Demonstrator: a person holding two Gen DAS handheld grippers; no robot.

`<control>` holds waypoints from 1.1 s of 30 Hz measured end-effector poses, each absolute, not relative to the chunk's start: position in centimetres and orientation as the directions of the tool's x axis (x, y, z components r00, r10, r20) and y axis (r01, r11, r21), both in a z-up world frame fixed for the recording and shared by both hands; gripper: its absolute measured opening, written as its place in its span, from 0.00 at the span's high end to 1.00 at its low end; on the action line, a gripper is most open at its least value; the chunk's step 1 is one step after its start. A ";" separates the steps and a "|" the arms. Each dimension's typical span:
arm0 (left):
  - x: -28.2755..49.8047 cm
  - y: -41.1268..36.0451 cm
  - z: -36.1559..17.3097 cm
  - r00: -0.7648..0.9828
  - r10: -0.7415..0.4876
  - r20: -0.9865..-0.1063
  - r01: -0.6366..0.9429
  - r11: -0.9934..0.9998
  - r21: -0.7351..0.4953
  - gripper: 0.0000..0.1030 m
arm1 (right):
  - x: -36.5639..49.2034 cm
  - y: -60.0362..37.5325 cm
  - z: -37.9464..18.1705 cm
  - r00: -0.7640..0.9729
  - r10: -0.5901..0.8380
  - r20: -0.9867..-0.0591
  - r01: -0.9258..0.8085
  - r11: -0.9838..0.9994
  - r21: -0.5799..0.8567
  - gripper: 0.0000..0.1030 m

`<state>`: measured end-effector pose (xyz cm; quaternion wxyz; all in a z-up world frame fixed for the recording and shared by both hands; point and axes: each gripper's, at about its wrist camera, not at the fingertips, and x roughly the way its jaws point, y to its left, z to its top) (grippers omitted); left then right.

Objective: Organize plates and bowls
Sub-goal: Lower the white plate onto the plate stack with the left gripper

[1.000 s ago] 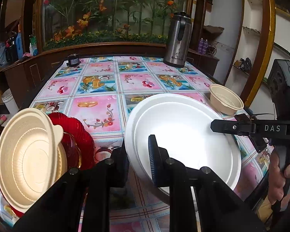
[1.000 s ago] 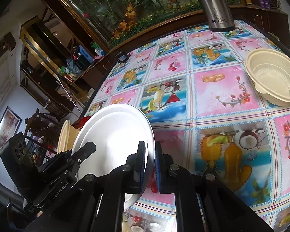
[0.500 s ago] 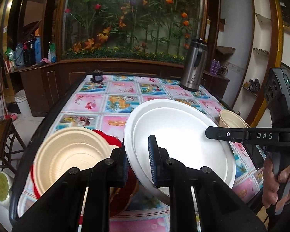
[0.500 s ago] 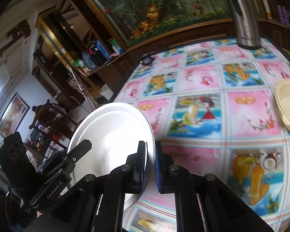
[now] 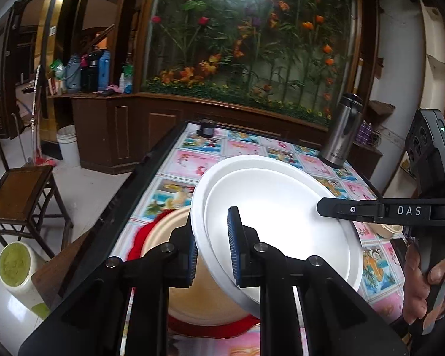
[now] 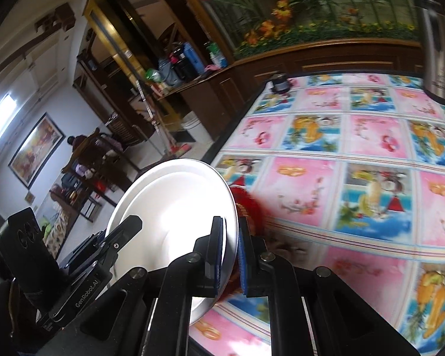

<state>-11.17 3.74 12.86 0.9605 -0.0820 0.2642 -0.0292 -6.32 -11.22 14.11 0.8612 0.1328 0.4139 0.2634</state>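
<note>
Left wrist view: my left hand-held gripper [image 5: 212, 250] is clamped on the near-left rim of the white plate [image 5: 277, 222], blue pads pinching the edge from both faces. My right hand-held gripper [image 5: 322, 207] comes in from the right and grips the opposite rim, so the plate hangs between the two, tilted, clear of the tabletop [image 5: 192, 160]. Right wrist view confirms it: right hand-held gripper [image 6: 230, 255] closed on the plate [image 6: 175, 216] edge, left hand-held gripper [image 6: 130, 225] on the far side. What matters for the set-down: directly under and to the left of the plate sits the beige bowl [image 5: 169, 234], nested on a red dish [image 5: 138, 243] at the tabletop's left edge. The left gripper is the nearer one to that stack. My read: the plate is being carried toward it, and it must level out before lowering. The steel thermos [image 5: 341, 136] stands well apart at the far right.
</note>
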 end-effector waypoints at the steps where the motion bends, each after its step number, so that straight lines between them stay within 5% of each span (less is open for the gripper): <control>1: -11.2 4.3 12.8 0.860 -0.088 -0.502 0.000 0.985 -0.173 0.85 | -6.2 -10.6 14.1 0.512 0.568 -0.645 -0.352 0.823 0.445 0.91; 33: -9.2 7.8 7.8 0.795 -0.066 -0.603 -0.094 0.969 -0.229 0.85 | -2.4 -4.2 9.2 0.419 0.512 -0.750 -0.351 0.853 0.387 0.91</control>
